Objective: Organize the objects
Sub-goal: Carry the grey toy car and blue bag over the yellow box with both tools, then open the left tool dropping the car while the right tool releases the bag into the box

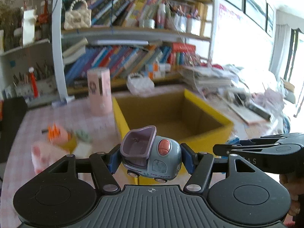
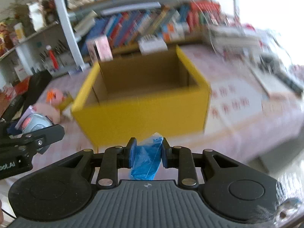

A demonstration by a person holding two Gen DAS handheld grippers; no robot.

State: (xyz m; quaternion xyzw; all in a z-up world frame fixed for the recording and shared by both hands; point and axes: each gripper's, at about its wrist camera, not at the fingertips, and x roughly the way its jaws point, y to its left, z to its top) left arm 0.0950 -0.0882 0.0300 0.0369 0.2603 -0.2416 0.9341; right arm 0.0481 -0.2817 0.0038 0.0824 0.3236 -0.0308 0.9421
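My left gripper (image 1: 151,158) is shut on a grey toy truck (image 1: 152,155) with a purple tipper and a red dome, held in the air just short of the near left corner of the open yellow cardboard box (image 1: 209,112). The right gripper (image 2: 148,153) is shut on a crumpled blue plastic packet (image 2: 147,157), in front of the box's near wall (image 2: 142,114). The box's inside looks bare. Each gripper shows in the other's view: the right one (image 1: 256,150) at the right edge, the left one with the truck (image 2: 36,127) at the left edge.
On the pink checked tablecloth (image 1: 62,117), left of the box, lie an orange and pink toy (image 1: 57,133) and a pale pink thing (image 1: 43,155). A pink cylinder (image 1: 99,91) stands behind the box. Bookshelves (image 1: 133,57) rise at the back, with stacked papers (image 1: 218,79) at the right.
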